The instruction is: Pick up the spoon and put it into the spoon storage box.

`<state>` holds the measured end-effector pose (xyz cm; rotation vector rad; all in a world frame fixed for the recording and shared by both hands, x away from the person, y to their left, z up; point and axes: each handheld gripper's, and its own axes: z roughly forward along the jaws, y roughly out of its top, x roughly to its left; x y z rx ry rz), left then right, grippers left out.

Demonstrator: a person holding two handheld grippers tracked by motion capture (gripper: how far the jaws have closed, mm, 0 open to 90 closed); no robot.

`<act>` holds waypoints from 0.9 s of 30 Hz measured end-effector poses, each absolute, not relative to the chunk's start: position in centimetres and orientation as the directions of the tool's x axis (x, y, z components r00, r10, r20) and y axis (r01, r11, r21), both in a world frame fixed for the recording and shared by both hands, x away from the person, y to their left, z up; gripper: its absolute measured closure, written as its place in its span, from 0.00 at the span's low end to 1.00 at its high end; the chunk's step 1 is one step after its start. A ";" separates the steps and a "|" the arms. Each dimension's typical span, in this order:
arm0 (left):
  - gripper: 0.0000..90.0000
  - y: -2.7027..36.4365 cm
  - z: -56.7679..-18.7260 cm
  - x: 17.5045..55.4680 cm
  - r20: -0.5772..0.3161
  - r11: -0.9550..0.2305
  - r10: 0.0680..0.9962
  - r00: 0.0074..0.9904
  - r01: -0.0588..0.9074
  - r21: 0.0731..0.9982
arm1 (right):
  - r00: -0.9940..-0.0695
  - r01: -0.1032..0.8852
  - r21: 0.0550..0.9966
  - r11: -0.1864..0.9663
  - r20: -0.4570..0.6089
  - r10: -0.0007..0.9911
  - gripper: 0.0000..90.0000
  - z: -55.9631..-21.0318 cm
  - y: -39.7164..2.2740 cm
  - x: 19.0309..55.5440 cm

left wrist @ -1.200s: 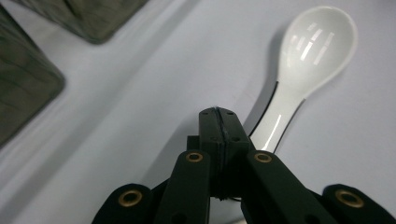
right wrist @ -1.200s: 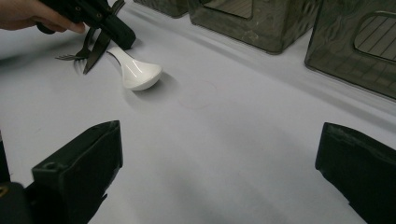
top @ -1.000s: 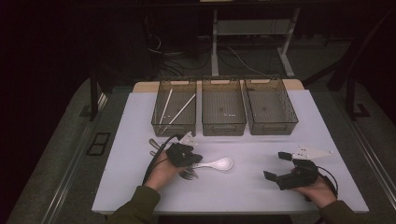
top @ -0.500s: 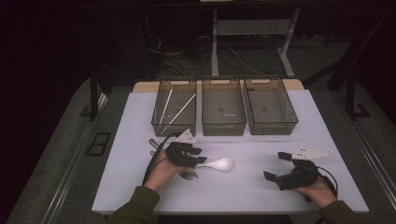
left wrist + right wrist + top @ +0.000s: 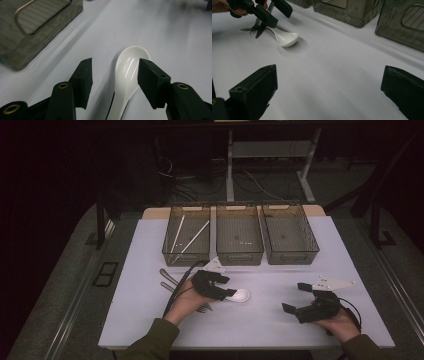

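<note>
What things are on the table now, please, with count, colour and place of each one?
Spoon: 1, white, lying on the table in front of the left bin, between the open jaws of the left gripper, pads not touching it.
Fork: at least 1, dark metal, on the table beside the spoon's handle.
Bins: 3, dark see-through, in a row at the far side of the table.
Sticks: 2, white, inside the left bin.
Table: 1, white top.
Left gripper: 1, black, over the spoon; its jaws have just been opening.
Right gripper: 1, black, jaws wide open, over bare table at the near right.
</note>
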<state>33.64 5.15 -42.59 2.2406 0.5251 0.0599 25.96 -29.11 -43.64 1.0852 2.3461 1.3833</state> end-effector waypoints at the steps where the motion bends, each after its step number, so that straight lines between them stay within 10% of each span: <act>1: 0.49 4.8 -42.6 33.8 -0.125 -0.587 0.383 0.915 0.345 0.732 | -0.706 0.489 0.824 0.287 0.181 0.684 0.01 -43.6 -29.1 25.9; 27: 0.47 2.3 -44.1 34.0 -0.124 -0.677 0.321 0.939 0.319 0.663 | -0.709 0.483 0.828 0.286 0.178 0.682 0.01 -43.5 -29.2 25.7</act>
